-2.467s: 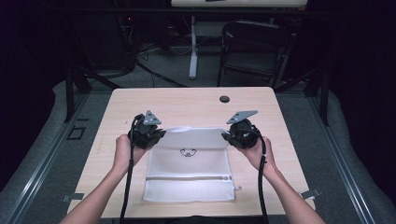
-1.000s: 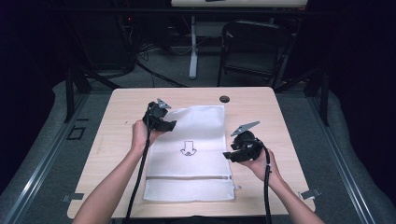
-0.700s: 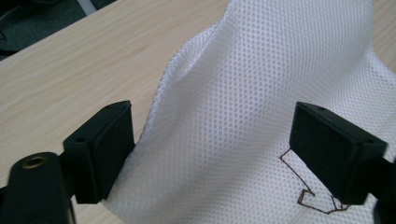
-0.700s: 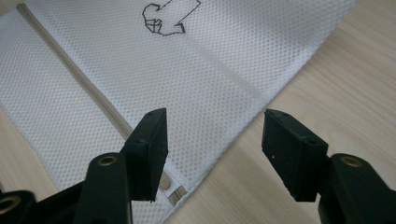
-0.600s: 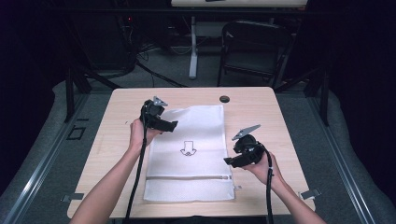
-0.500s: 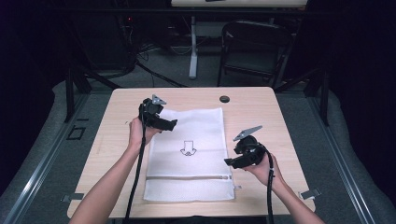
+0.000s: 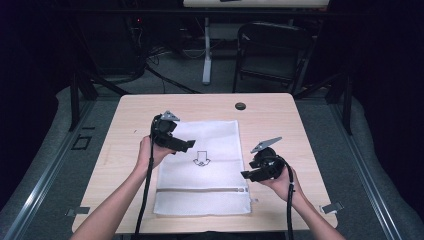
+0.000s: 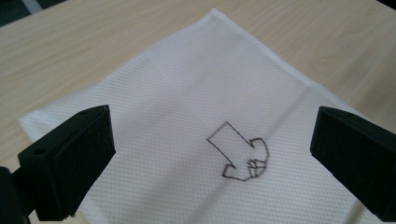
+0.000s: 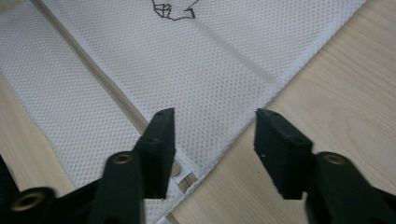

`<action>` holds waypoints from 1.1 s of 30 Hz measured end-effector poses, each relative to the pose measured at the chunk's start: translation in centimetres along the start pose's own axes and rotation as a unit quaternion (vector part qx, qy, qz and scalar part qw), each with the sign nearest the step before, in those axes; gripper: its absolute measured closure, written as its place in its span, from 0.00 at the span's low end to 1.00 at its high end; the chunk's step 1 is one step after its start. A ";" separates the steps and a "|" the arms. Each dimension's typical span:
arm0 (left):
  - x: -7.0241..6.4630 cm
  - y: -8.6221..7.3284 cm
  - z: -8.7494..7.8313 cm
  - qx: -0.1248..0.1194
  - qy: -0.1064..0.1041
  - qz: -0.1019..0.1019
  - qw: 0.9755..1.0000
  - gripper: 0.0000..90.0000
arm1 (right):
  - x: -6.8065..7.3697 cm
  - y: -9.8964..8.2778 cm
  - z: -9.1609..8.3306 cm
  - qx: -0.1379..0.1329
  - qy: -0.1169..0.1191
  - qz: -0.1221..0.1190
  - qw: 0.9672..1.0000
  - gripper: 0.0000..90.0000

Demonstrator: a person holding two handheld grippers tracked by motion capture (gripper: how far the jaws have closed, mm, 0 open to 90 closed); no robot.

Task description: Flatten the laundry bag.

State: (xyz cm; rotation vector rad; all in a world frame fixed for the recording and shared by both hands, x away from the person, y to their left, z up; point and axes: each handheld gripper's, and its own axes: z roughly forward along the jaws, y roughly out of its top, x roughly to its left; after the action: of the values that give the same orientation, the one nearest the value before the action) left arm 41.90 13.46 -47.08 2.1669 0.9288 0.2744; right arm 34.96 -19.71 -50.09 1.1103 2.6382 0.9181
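Unfolded since earlier, mesh laundry bag (image 7: pixel 202 167) now lies flat mid-surface (image 7: pixel 280 115), left tool (image 7: pixel 180 144) jaws just opened wide at its 10 o'clock, right tool (image 7: pixel 247 175) half-closed, empty, over the 4 o'clock zipper (image 9: pixel 116 100) corner, likely to unzip

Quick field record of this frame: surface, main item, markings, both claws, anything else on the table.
surface: light wooden table
main item: white mesh bag, spread flat, long side running away from the person
markings: black arrow outline near the middle of the bag
closure: zipper across the near end, its pull at the right edge
left claw: over the bag's far left part, jaws wide, just opened, nothing between them
right claw: at the bag's right edge near the zipper end, jaws apart, just narrowed, nothing gripped
other: small dark round object at the table's far edge
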 end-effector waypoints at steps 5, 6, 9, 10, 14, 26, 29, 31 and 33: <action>-2.2 -1.3 -0.3 -0.008 -0.020 0.019 1.000 0.03 | 0.1 -0.2 0.2 0.003 0.008 -0.006 1.000 0.85; -2.5 -1.5 -0.3 -0.012 -0.022 0.022 0.999 0.04 | 0.1 -0.3 0.2 0.005 0.008 -0.007 1.000 0.89; -3.5 -2.1 -0.3 -0.009 -0.031 0.034 0.999 0.07 | 0.2 -0.5 0.5 0.006 0.004 -0.014 1.000 0.96; -3.8 -2.3 -0.2 -0.006 -0.034 0.040 0.999 0.09 | 0.3 -0.5 0.5 0.006 0.010 -0.013 1.000 0.97; -5.2 -3.0 0.1 -0.005 -0.051 0.048 0.998 0.15 | 0.3 -0.8 0.8 0.009 0.010 -0.011 1.000 1.00; -8.7 -3.7 3.1 0.019 -0.074 0.090 0.993 0.20 | 0.3 -1.1 2.6 0.021 0.012 -0.037 0.999 1.00; -9.5 -3.8 3.8 0.020 -0.077 0.100 0.992 0.21 | 0.3 -1.3 3.1 0.023 0.007 -0.044 0.999 1.00; -9.9 -3.9 4.3 0.023 -0.081 0.103 0.991 0.21 | 0.2 -1.3 3.3 0.028 0.013 -0.044 0.999 1.00; -10.4 -3.9 4.7 0.025 -0.086 0.105 0.990 0.22 | 0.2 -1.4 3.6 0.032 0.018 -0.037 0.999 1.00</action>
State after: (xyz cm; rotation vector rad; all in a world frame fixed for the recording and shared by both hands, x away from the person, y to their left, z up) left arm 34.55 5.44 -52.21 2.2973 0.6190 0.1633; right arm 35.24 -18.55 -53.78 1.0101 2.7358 0.8545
